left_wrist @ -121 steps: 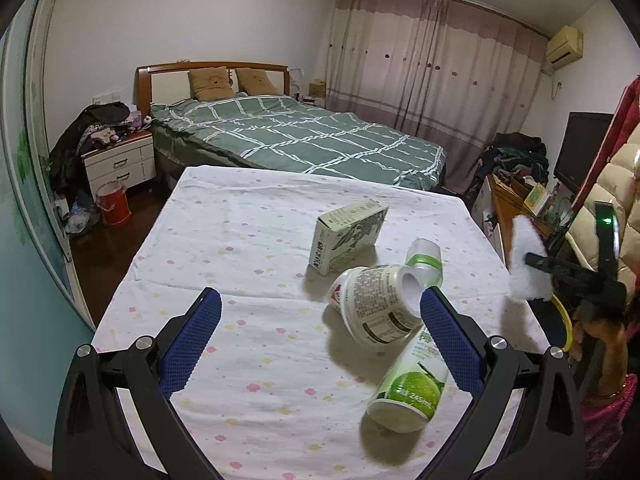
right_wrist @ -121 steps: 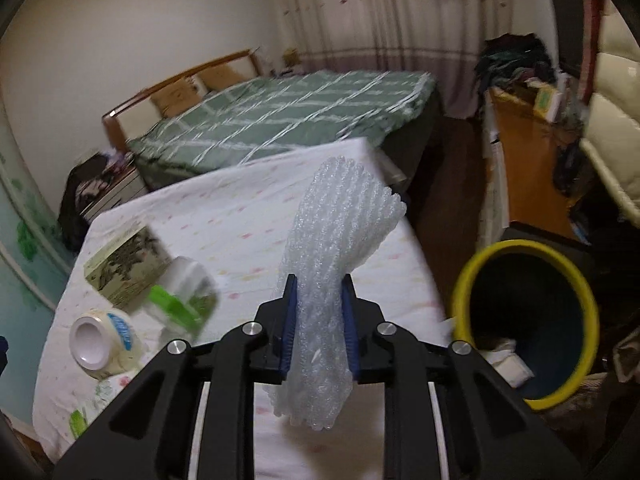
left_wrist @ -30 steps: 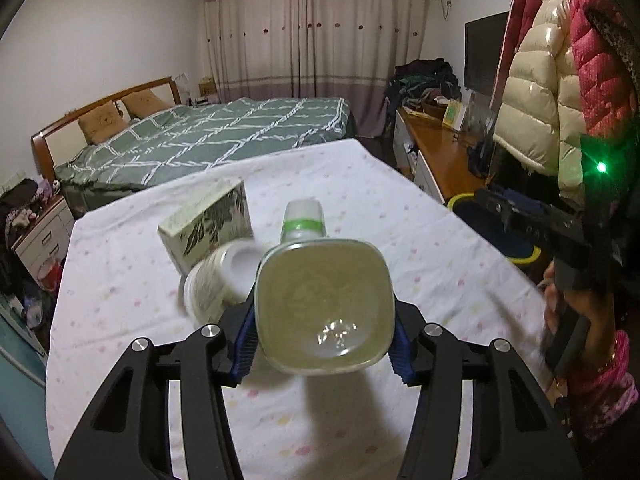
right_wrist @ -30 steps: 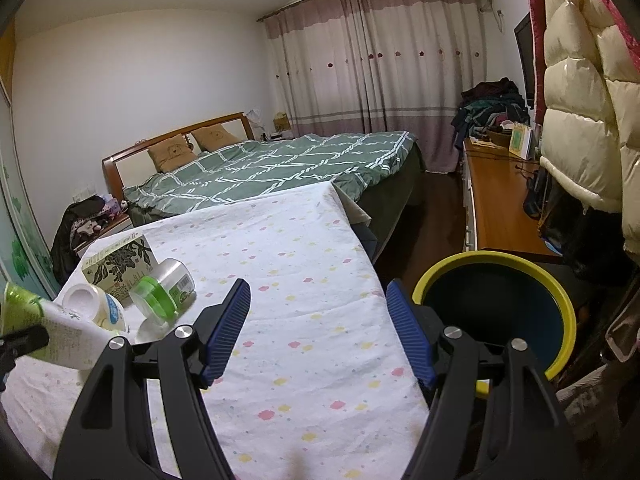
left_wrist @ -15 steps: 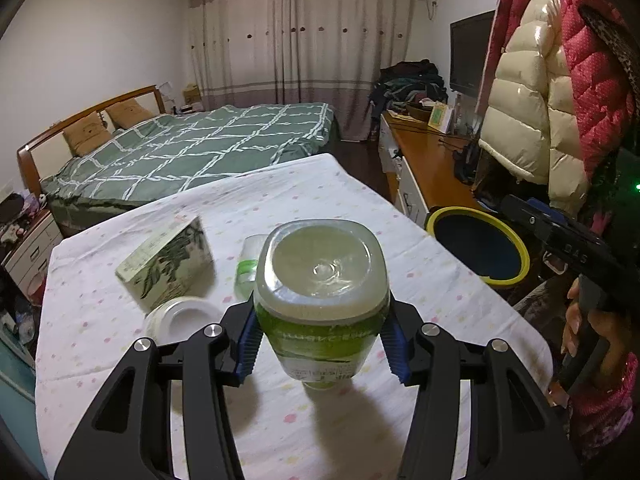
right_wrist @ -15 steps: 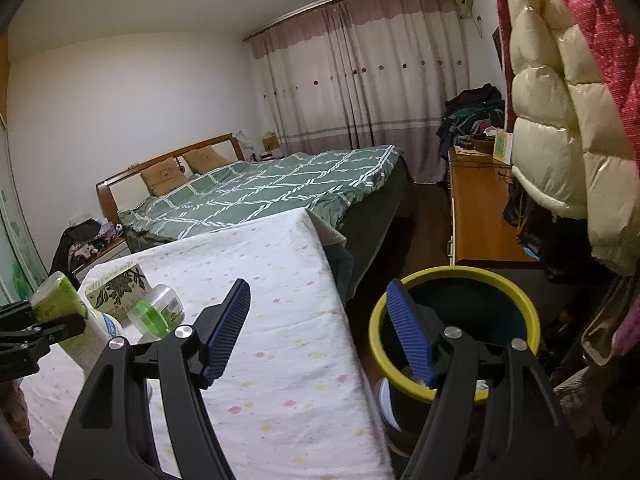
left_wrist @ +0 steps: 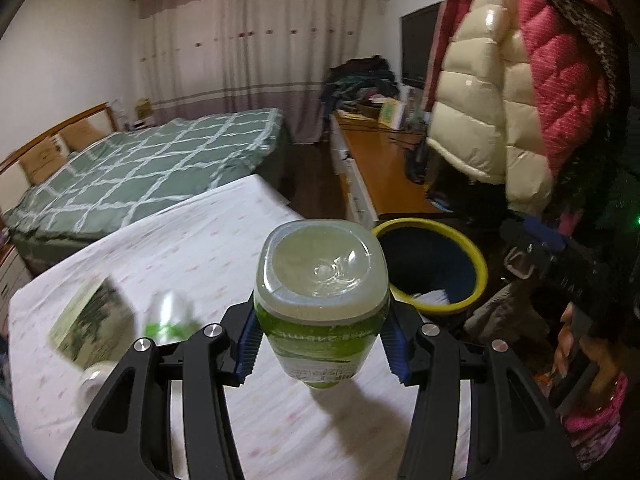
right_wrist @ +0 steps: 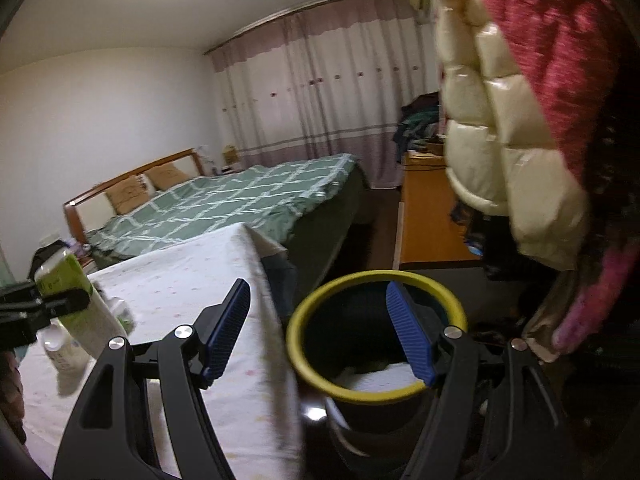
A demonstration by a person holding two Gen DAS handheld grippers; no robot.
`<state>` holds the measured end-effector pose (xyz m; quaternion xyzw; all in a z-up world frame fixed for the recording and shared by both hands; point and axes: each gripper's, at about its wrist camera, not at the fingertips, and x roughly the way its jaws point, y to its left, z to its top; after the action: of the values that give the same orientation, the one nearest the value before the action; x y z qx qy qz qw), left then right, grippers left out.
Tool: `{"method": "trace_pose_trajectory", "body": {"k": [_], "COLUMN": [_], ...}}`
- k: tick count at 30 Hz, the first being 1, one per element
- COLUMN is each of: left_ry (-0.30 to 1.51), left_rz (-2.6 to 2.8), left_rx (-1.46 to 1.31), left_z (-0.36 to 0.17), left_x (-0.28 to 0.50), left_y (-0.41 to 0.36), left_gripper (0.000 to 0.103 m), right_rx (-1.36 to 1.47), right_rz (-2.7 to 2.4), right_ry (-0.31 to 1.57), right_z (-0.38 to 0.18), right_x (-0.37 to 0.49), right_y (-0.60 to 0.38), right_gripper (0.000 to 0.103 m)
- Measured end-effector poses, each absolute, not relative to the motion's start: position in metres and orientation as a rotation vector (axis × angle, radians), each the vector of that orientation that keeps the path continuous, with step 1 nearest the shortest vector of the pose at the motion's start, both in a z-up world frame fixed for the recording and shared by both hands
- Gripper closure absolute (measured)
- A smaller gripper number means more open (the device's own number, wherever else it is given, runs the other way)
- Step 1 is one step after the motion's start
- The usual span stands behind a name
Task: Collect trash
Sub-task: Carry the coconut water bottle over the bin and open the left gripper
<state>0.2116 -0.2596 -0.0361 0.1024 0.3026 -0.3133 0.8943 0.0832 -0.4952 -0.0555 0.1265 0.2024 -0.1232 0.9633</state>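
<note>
Left gripper [left_wrist: 322, 346]: its blue ribbed pads were clamped on either side of the green bottle [left_wrist: 322, 300], gripping it at the labelled body with the squarish, rounded base turned toward the camera, probably so it could be carried to the bin.
Green bottle: translucent plastic, smooth and glossy, with a green printed label; it was held in the air above the table [left_wrist: 192, 248], short of the bin and not yet over it.
Right gripper [right_wrist: 320, 332]: jaws spread wide with nothing between them; it hung near the table edge with the bin seen through the gap, apparently free for the next piece.
Bin [left_wrist: 478, 264]: round, dark-walled, with a bright yellow rim; it stood on the floor just beside the table corner, within easy reach for dropping things in. Something pale lay inside at the bottom.
Table: covered with a soft white cloth dotted in pastel spots.
Left on the table: a cardboard box [left_wrist: 94, 326] with a leafy print and a small clear bottle [left_wrist: 168, 314] with a green band, both blurred, so more trash appeared to remain.
</note>
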Motion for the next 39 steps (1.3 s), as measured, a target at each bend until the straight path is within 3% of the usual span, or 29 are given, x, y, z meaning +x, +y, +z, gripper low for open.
{"method": "trace_pose_trajectory", "body": {"k": [9,14,15,17,19,29,39], "left_ry": [0.643,0.703,0.723,0.730,0.720,0.588,0.534], "left_rz": [-0.816,-0.855,-0.844,-0.805,-0.790,-0.640,-0.243], "left_rx": [0.217,0.234,0.238,0.249,0.247,0.130,-0.020], "left_z": [-0.026,-0.051,-0.060,-0.071,-0.072,-0.014,0.000], "left_x": [0.241,0.259,0.262,0.266,0.264,0.223,0.155], "left_y": [-0.373,-0.434,-0.445,-0.457,-0.459,-0.332,-0.121], "left_gripper": [0.052,0.051,0.048,0.030,0.027,0.010,0.005], "right_rx": [0.302,0.321,0.326,0.331,0.333,0.312,0.258], "right_rz": [-0.358,-0.392,-0.400,-0.410,-0.415,-0.358,-0.149], "right_ry": [0.425,0.426,0.425,0.424,0.422,0.443,0.518], "right_z": [-0.067,-0.070,-0.070,-0.071,-0.071,-0.067,-0.066], "right_x": [0.060,0.055,0.053,0.049,0.048,0.057,0.097], "right_y": [-0.545,-0.558,-0.560,-0.564,-0.565,-0.541,-0.466], "right_gripper": [0.036,0.036,0.036,0.036,0.036,0.036,0.036]}}
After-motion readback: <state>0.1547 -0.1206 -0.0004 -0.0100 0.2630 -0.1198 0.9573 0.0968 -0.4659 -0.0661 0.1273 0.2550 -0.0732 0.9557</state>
